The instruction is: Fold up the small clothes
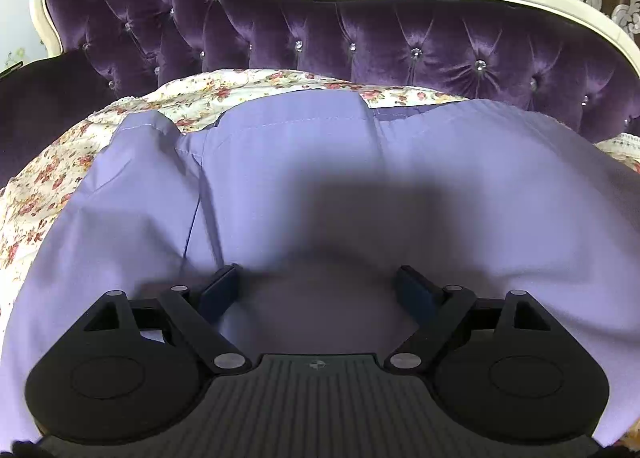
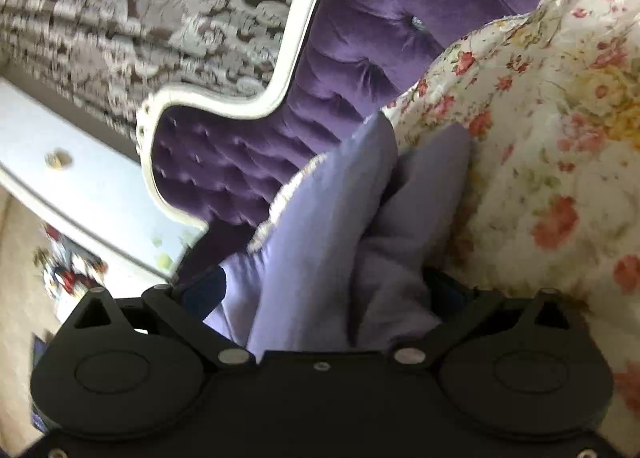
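between and ahead of the left jaws lies the lilac garment (image 1: 320, 162), spread wide and mostly flat. it is a plain, pale purple cloth with a stitched hem along its far edge, a seam line running toward the left finger, and soft wrinkles at the sides. the left gripper (image 1: 322, 286) stands wide open just above this cloth and holds nothing; its shadow falls on the fabric ahead of the fingers.

in the right wrist view the same lilac garment (image 2: 320, 242) is bunched into thick upright folds that pass between the jaws of the right gripper (image 2: 324, 294). these fingers are partly open, with cloth filling the gap. i cannot tell if they really clamp it.

under the garment is the floral bedspread (image 1: 44, 182), cream with red flowers. beyond the jaws rises the purple tufted headboard (image 1: 400, 38) with a cream frame.
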Demonstrator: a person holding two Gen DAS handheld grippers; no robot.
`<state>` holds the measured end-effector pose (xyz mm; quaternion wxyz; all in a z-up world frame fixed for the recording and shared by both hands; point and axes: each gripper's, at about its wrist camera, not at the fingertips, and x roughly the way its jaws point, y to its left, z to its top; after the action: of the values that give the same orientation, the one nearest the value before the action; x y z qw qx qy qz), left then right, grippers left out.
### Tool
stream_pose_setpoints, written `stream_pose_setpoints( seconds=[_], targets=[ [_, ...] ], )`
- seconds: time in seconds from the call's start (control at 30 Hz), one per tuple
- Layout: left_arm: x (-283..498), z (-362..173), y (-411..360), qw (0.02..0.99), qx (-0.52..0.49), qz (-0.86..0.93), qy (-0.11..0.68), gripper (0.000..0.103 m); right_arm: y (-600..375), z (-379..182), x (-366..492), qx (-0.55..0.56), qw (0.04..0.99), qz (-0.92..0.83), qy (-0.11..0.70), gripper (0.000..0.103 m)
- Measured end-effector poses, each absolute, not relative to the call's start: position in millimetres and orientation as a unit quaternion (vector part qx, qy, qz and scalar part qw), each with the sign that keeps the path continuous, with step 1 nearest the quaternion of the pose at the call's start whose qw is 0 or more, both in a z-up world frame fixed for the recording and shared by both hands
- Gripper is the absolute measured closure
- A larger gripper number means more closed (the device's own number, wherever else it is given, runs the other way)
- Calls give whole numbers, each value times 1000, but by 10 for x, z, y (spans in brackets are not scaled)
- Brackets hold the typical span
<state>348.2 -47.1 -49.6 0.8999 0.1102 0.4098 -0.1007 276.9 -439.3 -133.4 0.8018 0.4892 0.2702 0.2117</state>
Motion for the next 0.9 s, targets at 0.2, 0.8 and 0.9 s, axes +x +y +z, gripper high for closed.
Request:
stream_pose_setpoints(
  seconds=[0.2, 0.8, 0.9],
  targets=[
    [3473, -490, -460, 902, 108, -103, 406, 17, -4324, -1207, 2535, 456, 830, 187, 260, 22],
    [3453, -482, -467, 904, 102, -108, 400, 17, -4099, -1131, 2502, 384, 868, 176, 261, 3],
    [3454, -478, -478, 904, 104, -106, 401, 17, -4132, -1259, 2478, 379, 865, 170, 282, 40]
  ],
)
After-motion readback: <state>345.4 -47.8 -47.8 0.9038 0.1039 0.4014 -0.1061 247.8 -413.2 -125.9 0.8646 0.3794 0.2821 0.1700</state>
